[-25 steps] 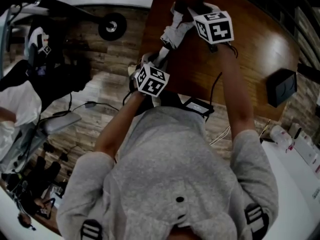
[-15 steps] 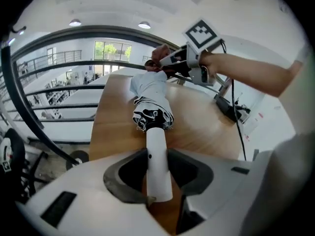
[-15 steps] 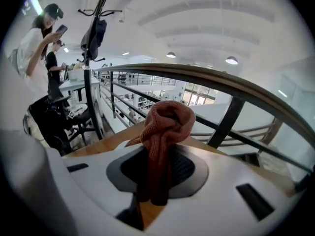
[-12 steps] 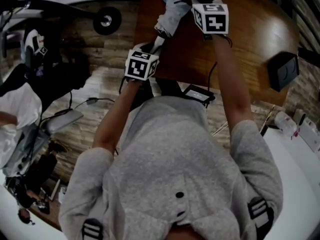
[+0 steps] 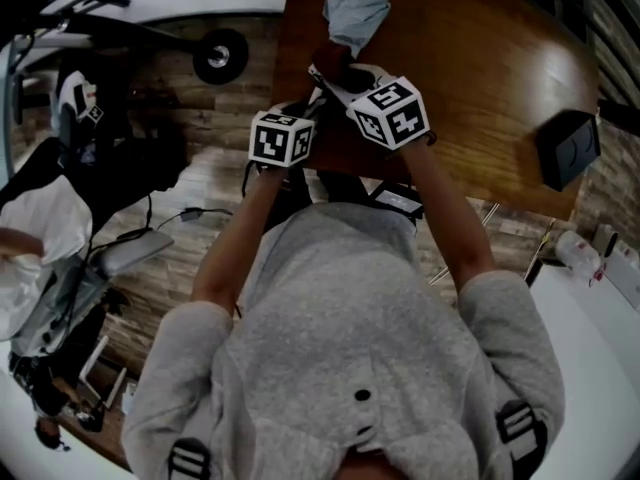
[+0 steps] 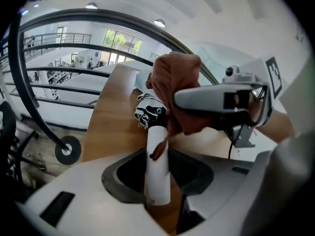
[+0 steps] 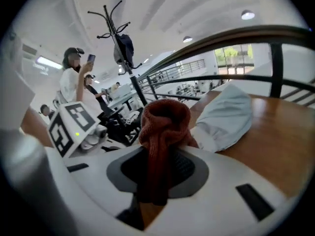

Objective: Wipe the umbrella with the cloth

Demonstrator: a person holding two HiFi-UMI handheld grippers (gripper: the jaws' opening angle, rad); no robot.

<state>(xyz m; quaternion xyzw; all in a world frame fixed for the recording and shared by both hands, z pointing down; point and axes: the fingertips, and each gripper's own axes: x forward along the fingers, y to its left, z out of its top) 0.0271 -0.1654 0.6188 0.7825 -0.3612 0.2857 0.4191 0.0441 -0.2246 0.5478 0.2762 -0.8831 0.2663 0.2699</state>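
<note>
My left gripper point(image 5: 306, 108) point(image 6: 157, 181) has the folded umbrella's white handle point(image 6: 157, 166) standing between its jaws; they have just been opening slightly but still grip it. Beyond the handle the umbrella's black-and-white folded canopy point(image 6: 149, 113) points over the wooden table point(image 5: 480, 58). A rust-red knitted cloth point(image 7: 164, 124) point(image 6: 172, 80) point(image 5: 334, 62) is bunched in my right gripper point(image 7: 158, 178) point(image 5: 342, 76), which is shut on it. In the left gripper view the cloth rests against the umbrella just past the handle.
Crumpled pale blue-grey fabric point(image 5: 355, 13) point(image 7: 224, 116) lies further out on the table. A dark box point(image 5: 565, 173) sits at the table's right edge. A chair wheel point(image 5: 222, 55) and cables are on the floor at the left. A person point(image 7: 74, 77) stands by a coat stand point(image 7: 120, 38).
My right gripper has come back from the pale fabric towards me with the red cloth, ending beside my left gripper over the umbrella. The left gripper has rolled in place.
</note>
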